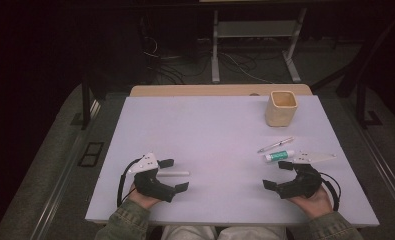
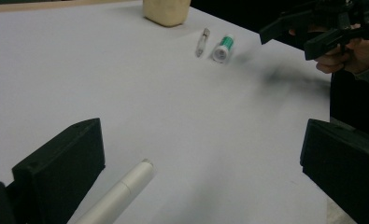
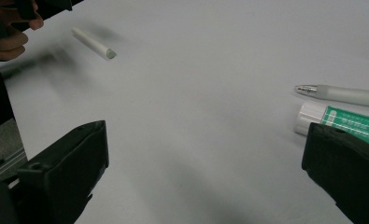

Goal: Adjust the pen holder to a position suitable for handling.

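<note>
My left gripper (image 1: pixel 174 175) rests at the table's near left, open, jaws wide apart and empty. A white marker-like stick (image 1: pixel 174 173) lies between its jaws on the table; in the left gripper view the stick (image 2: pixel 117 196) sits beside the left jaw. My right gripper (image 1: pixel 277 175) is at the near right, open and empty. A green-and-white tube (image 1: pixel 279 156) lies just beyond its far jaw, with a clear pen (image 1: pixel 275 145) behind it. In the right gripper view the tube (image 3: pixel 345 121) and pen (image 3: pixel 341 94) show at right. A cream square cup (image 1: pixel 281 108) stands at the far right.
The white tabletop (image 1: pixel 205 125) spreads between the hands, on a wooden desk edge (image 1: pixel 195 90). A flat white three-cornered plate (image 1: pixel 315 158) is by the right gripper. Dark floor, cables and a desk frame (image 1: pixel 255 45) lie beyond.
</note>
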### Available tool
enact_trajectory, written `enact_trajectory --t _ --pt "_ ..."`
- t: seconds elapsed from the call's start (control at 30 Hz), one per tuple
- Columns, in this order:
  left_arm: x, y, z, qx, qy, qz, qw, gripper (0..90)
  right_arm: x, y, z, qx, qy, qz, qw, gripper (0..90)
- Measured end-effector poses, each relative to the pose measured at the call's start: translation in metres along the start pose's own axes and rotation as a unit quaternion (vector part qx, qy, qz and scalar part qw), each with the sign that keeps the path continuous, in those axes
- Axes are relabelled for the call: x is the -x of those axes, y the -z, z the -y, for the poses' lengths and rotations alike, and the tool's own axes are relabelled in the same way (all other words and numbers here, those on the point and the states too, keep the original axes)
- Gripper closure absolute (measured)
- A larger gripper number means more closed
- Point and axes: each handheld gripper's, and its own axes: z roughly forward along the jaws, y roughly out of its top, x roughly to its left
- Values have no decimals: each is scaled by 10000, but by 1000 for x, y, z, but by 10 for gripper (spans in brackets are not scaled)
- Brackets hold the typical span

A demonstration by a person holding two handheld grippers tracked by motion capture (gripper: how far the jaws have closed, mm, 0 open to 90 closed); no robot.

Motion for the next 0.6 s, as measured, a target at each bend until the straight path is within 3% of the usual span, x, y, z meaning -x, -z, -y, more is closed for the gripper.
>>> enact_trajectory --t 0.6 --pt "-2 0 0 -65 2 -18 10000 0 0 -1 -2 -133 -48 -27 9999 2"
